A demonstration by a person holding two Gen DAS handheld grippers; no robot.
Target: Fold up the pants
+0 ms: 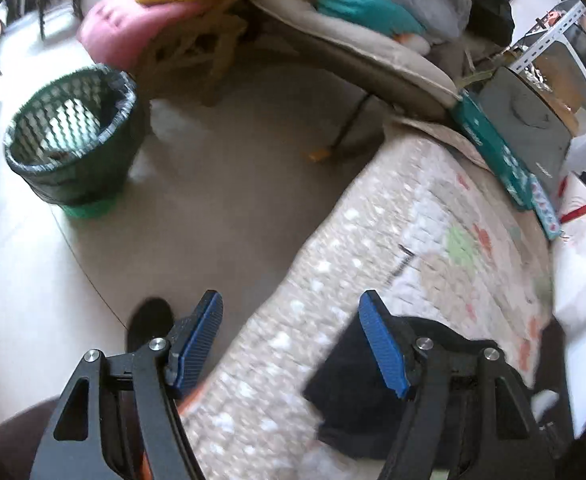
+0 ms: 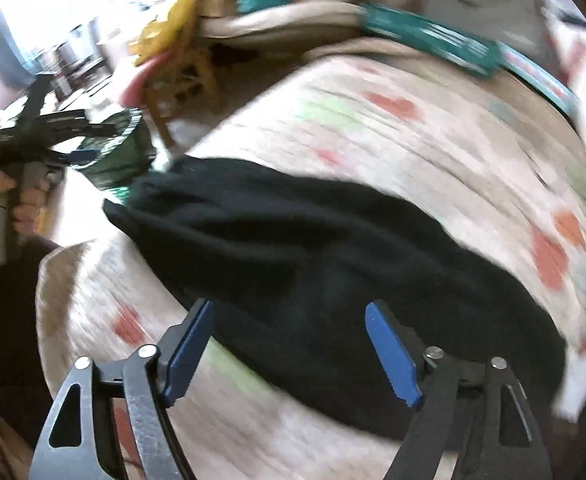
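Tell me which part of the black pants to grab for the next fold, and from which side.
Probably the narrow end of the black pants nearest the green mesh basket. They lie flat in a long band across the patterned cover, so that end overhangs the edge and offers a free hem. Come from above with the left gripper, open, pinching downward; the right gripper, also open, hovers over the middle.

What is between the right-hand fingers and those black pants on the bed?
Nothing visible. The right gripper is open right over the black pants, which lie bare on the patterned bedspread. The left gripper is held off to the side, near the green basket.
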